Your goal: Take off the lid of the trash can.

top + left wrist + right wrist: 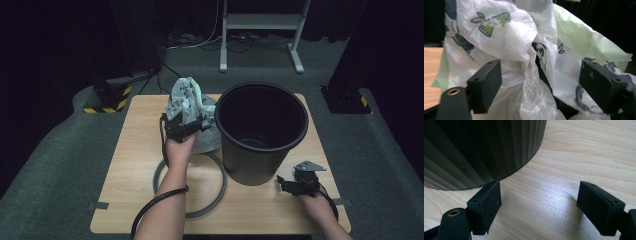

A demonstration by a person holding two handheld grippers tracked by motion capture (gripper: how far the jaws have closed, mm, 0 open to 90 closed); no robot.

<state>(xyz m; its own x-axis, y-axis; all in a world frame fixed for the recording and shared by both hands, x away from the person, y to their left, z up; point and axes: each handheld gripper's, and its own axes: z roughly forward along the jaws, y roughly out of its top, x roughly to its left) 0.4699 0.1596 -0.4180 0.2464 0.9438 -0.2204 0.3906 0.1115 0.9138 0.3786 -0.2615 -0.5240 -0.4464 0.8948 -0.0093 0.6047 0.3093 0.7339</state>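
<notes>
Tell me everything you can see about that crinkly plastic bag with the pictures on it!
The thin, crumpled white plastic bag has pale green patches and printed dark blue and green drawings. It bunches up in soft folds, raised above the wooden table, left of the black ribbed bin. The left gripper is at it, its jaws standing apart with folds of bag between them; whether the pads press on it cannot be told.

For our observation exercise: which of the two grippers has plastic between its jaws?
The left gripper, raised beside the black bin, with the printed plastic bag between its open jaws; the right gripper frames bare table.
</notes>
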